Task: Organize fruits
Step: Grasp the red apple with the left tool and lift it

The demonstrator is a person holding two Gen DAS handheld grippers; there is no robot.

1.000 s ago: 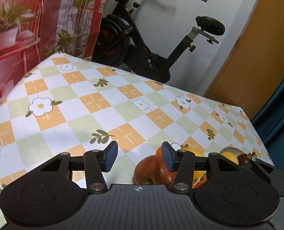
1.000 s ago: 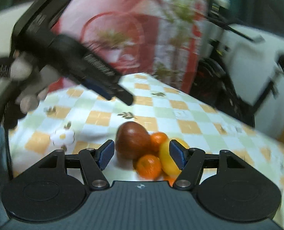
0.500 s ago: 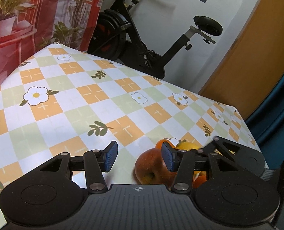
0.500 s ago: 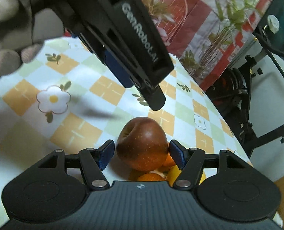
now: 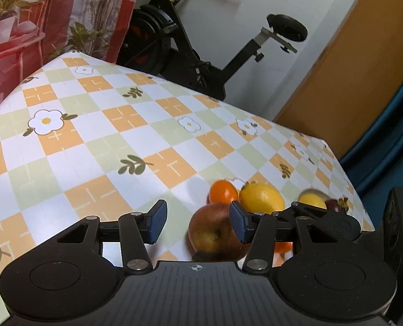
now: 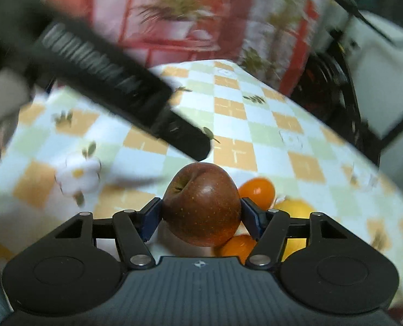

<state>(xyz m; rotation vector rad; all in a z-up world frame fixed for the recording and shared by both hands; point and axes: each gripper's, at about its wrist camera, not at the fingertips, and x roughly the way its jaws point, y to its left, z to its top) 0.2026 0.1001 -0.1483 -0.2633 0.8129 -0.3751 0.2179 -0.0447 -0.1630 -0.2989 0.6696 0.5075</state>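
Since 0.5 s ago right hand-held gripper [image 6: 201,214] has closed its pads on the apple [image 6: 201,203], amid the fruit pile near the bench [image 5: 98,146] right edge | left hand-held gripper [image 5: 197,221] gaping, empty | step: first pick; next: lift clear of orange [image 6: 257,190] and lemon [image 5: 261,198] | lift-off unclear; background blurred; no destination in view.

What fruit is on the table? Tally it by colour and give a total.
red apple: 1
orange fruits: 2
yellow fruits: 2
dark purple fruit: 1
Total in view: 6
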